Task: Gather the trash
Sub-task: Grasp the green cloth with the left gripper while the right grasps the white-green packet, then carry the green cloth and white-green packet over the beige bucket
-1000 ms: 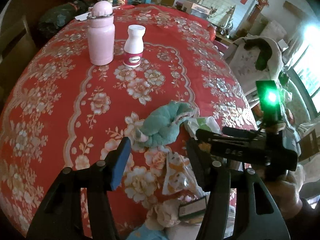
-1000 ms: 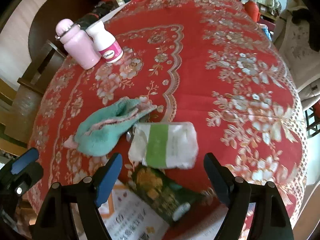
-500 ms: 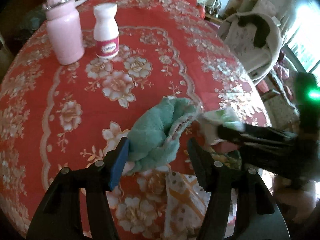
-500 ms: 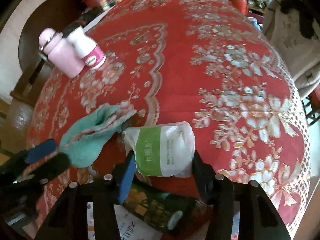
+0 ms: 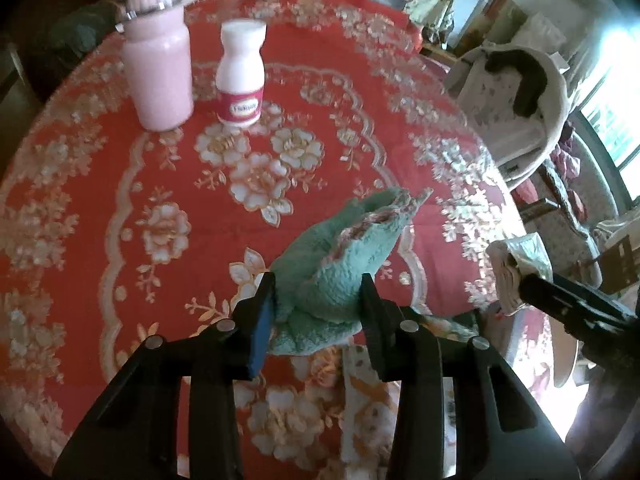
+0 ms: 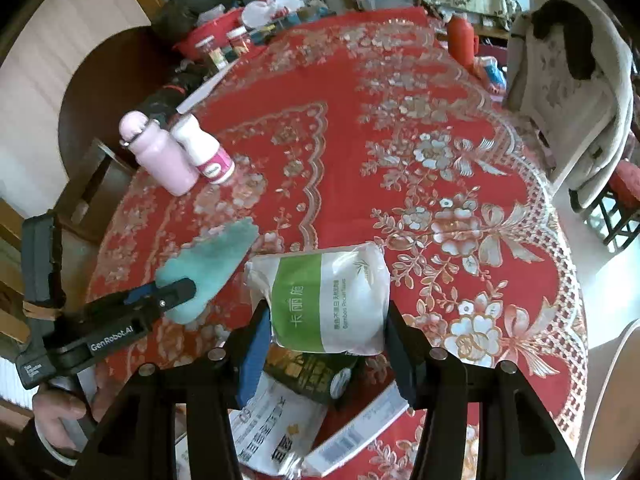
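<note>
Both grippers loaded, wrappers left on the table

Nearest, wrappers (image 6: pixel 280 436) lay uncollected; the right gripper (image 6: pixel 326 346) clamped the tissue pack (image 6: pixel 328 300), the left gripper (image 5: pixel 318 312) the green cloth (image 5: pixel 344 264) (bottles (image 5: pixel 240 76) stood far left).

Red floral tablecloth (image 6: pixel 400 128) on table: pink bottle (image 5: pixel 158 68), white bottle (image 5: pixel 241 76), wrappers (image 6: pixel 280 432).

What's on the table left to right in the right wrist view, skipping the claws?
Pink bottle → white pill bottle → teal cloth → tissue pack → red flask at the far edge.
</note>
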{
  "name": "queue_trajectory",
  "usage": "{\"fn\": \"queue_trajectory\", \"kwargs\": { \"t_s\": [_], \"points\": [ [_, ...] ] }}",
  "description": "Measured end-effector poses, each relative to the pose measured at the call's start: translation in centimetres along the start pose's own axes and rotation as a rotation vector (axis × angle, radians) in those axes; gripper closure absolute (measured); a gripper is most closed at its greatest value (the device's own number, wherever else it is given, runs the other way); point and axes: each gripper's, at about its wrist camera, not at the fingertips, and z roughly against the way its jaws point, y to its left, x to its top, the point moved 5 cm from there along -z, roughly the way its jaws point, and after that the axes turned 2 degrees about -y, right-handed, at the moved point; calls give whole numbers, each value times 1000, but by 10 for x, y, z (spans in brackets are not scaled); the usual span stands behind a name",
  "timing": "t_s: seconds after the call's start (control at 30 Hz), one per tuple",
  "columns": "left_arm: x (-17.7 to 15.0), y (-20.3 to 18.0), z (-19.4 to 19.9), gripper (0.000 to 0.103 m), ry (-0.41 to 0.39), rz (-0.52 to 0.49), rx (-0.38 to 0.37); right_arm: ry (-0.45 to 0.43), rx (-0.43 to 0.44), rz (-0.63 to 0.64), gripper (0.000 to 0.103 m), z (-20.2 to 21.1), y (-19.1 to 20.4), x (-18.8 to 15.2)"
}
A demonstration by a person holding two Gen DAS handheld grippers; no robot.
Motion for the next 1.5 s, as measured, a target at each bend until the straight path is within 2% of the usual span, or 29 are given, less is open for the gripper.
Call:
{"fn": "queue_trajectory", "kwargs": {
  "t_s": [0.13,0.37,0.77,1.03,1.5],
  "points": [
    [0,-17,25,66,-27,-6,1,-27,5,7,51,19,-3,-4],
    [-8,-71,58,66,-90,-76,20,-52,1,23,51,53,-23,-17],
    [-39,-177,78,66,-102,-160,-29,-68,-53,1,51,110,-102,-53],
    [-56,-253,70,66,-78,-235,-90,-76,-108,-95,51,146,-177,-80],
    [-89,-383,27,66,15,-352,-212,-80,-237,-264,51,198,-302,-126]
  ]
}}
